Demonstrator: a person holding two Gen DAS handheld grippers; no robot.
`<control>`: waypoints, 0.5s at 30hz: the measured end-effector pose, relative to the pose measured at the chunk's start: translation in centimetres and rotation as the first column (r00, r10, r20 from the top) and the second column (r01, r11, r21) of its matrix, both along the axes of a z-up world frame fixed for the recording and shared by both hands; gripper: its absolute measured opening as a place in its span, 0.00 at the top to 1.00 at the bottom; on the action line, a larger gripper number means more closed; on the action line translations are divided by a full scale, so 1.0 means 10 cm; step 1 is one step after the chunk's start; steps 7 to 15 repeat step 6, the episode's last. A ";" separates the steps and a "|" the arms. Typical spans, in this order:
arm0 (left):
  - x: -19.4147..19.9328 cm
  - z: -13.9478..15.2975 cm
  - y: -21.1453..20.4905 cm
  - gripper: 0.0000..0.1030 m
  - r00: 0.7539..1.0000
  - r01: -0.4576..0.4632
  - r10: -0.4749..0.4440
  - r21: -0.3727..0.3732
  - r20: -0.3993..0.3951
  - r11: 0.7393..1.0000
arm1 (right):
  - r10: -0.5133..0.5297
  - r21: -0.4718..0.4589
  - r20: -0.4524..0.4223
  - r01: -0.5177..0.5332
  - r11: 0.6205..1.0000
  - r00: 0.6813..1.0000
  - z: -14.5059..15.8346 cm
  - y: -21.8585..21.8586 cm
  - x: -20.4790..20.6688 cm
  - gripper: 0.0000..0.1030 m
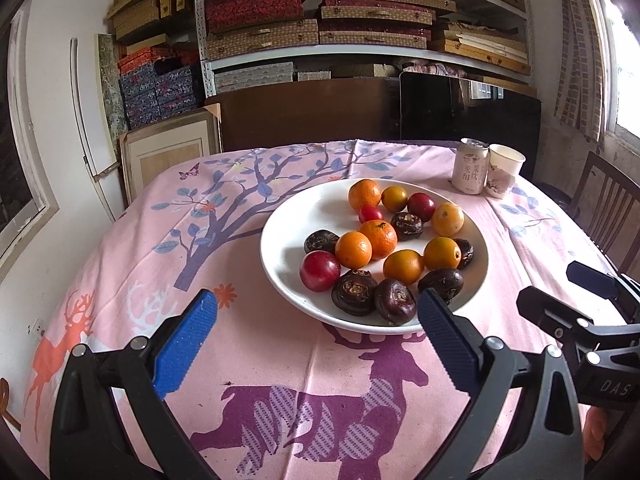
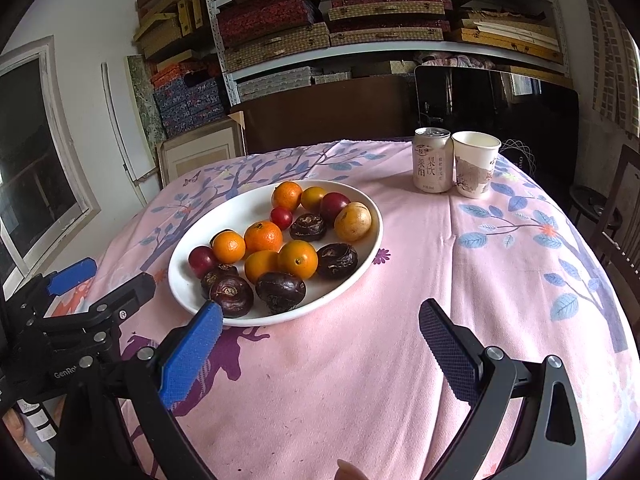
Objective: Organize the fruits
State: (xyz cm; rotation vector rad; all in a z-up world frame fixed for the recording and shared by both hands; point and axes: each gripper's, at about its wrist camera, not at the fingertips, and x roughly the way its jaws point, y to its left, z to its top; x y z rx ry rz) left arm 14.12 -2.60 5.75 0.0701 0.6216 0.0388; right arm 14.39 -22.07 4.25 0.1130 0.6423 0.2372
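- My left claw [image 1: 318, 312] is spread wide and holds nothing; it hangs low over the pink tablecloth [image 1: 256, 360], aimed at the near rim of the white plate [image 1: 280, 240]. I judge that width leaves room to straddle any one piece.
- My right claw [image 2: 320, 330] is likewise spread and empty, over bare cloth, with the plate at about 11 o'clock from it. In its view my left claw sits at 9 o'clock, so the two flank the plate's near edge, seemingly so that either can reach in.
- Just beyond my left claw's right finger, at 1 o'clock, lie the dark water chestnuts [image 1: 394, 300], bunched at the plate's near rim.
- Behind them, around the plate's middle, sit the small oranges [image 1: 378, 238], some touching one another.
- The red cherry tomatoes [image 1: 320, 270] are scattered: one at the plate's 8 o'clock, others toward 12 o'clock.
- All the fruit lies on the one plate, the kinds mingled rather than grouped. That fits a plate waiting to be sorted by kind, or fruit already gathered onto it; I cannot tell which.
- Farthest out, at 1 o'clock past the plate, a drink can [image 1: 471, 166] and a paper cup [image 1: 505, 170] stand upright, just beside each other, clear of the fruit.
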 end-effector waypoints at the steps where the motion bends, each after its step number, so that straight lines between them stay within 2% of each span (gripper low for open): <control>1: 0.01 -0.01 0.00 0.05 1.000 0.002 -0.002 -0.001 -0.005 1.000 | -0.001 -0.003 0.001 0.001 1.000 1.000 0.00 0.00 0.00 0.04; 6: 0.00 -0.02 -0.05 0.05 1.000 0.012 -0.012 0.026 -0.002 1.000 | -0.004 -0.015 0.004 0.004 1.000 1.000 -0.01 0.01 -0.01 0.04; 15: 0.00 -0.02 -0.05 0.05 1.000 0.012 -0.012 0.026 -0.002 1.000 | -0.004 -0.015 0.004 0.004 1.000 1.000 -0.01 0.01 -0.01 0.04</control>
